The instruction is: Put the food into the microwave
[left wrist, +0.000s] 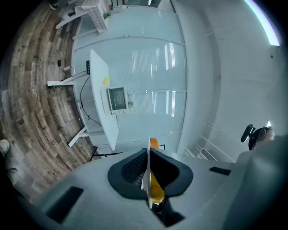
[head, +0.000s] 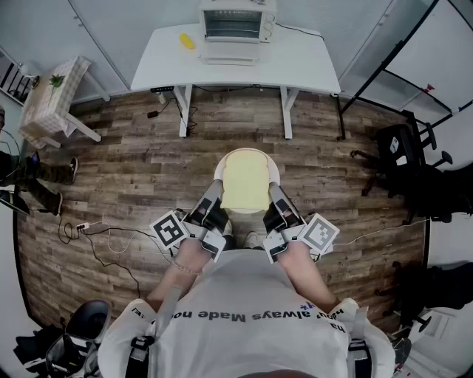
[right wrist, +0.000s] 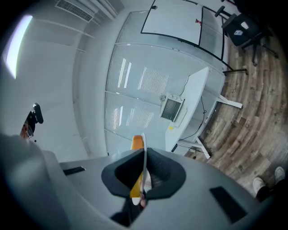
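Observation:
In the head view a white plate (head: pixel 271 168) with a pale yellow slice of bread (head: pixel 245 183) is held level in front of me, over the wooden floor. My left gripper (head: pixel 213 193) is shut on its left rim and my right gripper (head: pixel 276 193) is shut on its right rim. In the left gripper view the plate (left wrist: pixel 148 155) shows edge-on between the pads, with the bread (left wrist: pixel 155 186) beside it. The right gripper view shows the same plate (right wrist: pixel 143 148) and bread (right wrist: pixel 137 179). The microwave (head: pixel 237 21) stands on the white table (head: pixel 295 63) far ahead, its door closed.
A yellow item (head: pixel 188 40) lies on the table left of the microwave. A small table with a checked cloth (head: pixel 52 96) and a person's legs (head: pixel 37 181) are at the left. Black office chairs (head: pixel 403 148) stand at the right. Cables (head: pixel 111 236) run across the floor.

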Motion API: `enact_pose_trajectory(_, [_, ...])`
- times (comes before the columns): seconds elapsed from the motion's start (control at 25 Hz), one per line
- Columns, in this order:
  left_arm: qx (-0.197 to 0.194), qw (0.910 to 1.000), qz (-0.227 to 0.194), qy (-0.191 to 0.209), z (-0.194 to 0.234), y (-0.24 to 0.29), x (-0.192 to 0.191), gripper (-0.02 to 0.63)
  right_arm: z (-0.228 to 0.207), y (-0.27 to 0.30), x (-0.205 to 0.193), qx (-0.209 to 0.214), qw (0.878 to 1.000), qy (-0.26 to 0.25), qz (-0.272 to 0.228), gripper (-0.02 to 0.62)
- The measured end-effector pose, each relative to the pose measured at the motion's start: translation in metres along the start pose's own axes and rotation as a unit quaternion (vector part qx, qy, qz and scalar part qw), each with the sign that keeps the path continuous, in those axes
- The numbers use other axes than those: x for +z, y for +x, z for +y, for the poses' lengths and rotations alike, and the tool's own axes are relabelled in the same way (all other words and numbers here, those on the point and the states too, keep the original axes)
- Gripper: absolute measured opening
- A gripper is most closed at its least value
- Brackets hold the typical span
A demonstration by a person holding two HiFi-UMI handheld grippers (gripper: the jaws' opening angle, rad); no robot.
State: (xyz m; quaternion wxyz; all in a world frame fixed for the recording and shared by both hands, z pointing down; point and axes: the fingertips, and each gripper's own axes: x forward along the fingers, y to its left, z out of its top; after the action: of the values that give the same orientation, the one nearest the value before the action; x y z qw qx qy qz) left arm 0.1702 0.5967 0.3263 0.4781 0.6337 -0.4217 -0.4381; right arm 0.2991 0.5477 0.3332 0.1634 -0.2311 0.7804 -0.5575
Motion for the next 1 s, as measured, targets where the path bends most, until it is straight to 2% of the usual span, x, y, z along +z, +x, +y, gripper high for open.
enact_pose_trajectory(0.32, [0.0, 1.0, 0.002, -0.001, 0.006, -0.002, 0.021, 0.018, 0.003, 0.02, -0.007, -0.001, 1.0, -0.008, -0.001, 0.023])
enact_pose_trajectory(0.8, [0.003, 0.9999, 0.017, 0.0, 0.022, -0.004, 0.089, 0.018, 0.008, 0.084, -0.03, -0.007, 1.0, -0.004, -0.013, 0.025])
enact_pose_trajectory(1.0, [-0.001, 0.9998, 0.019, -0.003, 0.024, 0.001, 0.102, 0.018, 0.007, 0.096, -0.032, -0.011, 1.0, -0.005, -0.015, 0.025])
